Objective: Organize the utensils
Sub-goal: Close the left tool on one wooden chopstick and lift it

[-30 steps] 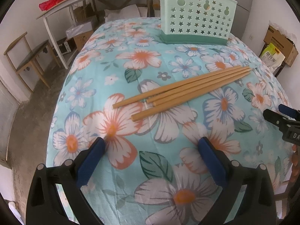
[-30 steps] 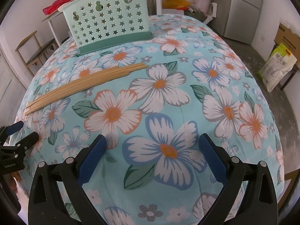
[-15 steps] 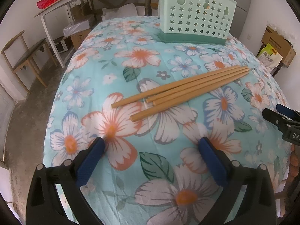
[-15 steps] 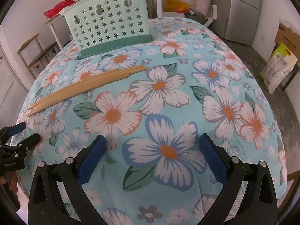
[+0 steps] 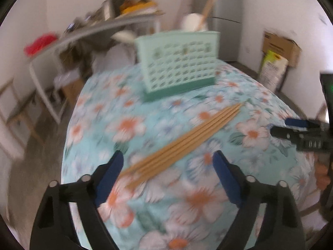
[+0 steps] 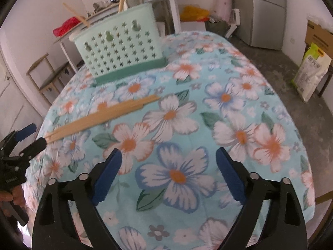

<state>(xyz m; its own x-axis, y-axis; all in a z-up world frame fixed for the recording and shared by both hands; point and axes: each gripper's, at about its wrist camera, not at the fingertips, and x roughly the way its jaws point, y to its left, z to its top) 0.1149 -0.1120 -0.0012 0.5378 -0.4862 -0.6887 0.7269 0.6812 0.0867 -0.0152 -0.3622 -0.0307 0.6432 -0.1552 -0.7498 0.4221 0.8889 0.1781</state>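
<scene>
four pale wooden chopsticks lie side by side in a slanted bundle on the table's turquoise cloth printed with white and orange flowers. behind them, toward the far edge, stands a mint-green plastic utensil basket with star-shaped holes — a couple of wooden sticks poke up out of it. the left gripper, black with blue pads, hovers over the near ends of the chopsticks; its jaws have just been narrowing yet stand apart, touching nothing. the right gripper hangs above bare cloth, well to the side of the bundle — its jaws have also just been closing in, but remain wide and empty.
</scene>
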